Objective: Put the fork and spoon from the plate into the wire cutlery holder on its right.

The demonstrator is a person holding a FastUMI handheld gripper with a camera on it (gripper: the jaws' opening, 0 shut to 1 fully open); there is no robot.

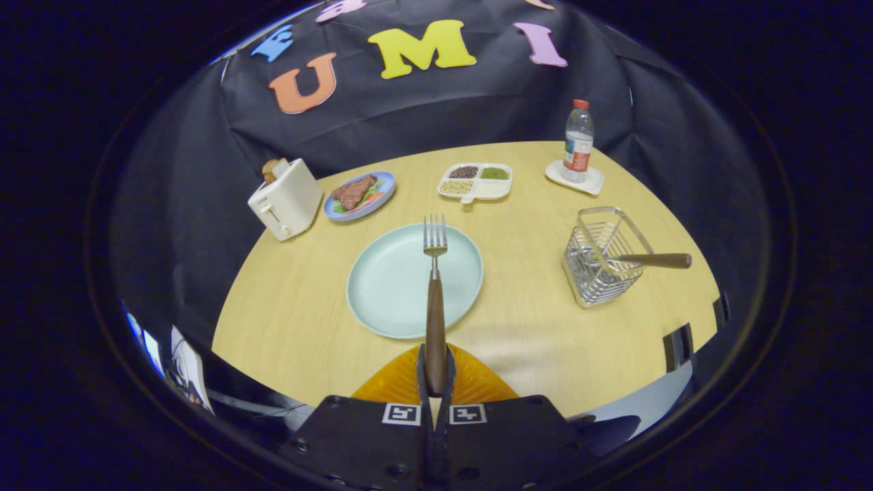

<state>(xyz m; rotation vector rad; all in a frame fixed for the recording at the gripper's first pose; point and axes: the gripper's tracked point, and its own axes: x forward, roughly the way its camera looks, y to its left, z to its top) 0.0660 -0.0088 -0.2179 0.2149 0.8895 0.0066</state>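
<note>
Hand-held gripper [435,372]: fingers pressed together on the fork's wooden handle, over the near edge of the surface [545,341].
Fork [434,286]: pinched at the handle end, pointing away from the fingers, tines over the plate's far half.
Plate [389,286]: pale green, just ahead of the fingers, centre of the surface.
Wire cutlery holder [603,259]: near the right edge, apart from the plate.
Spoon [651,260]: in the holder, wooden handle leaning out to the right.
Toaster [286,199]: far left edge.
Blue plate of food [359,195]: just beside the toaster.
Divided dish [475,182]: beyond the plate.
Water bottle [578,142]: upright on a white coaster, far right.
</note>
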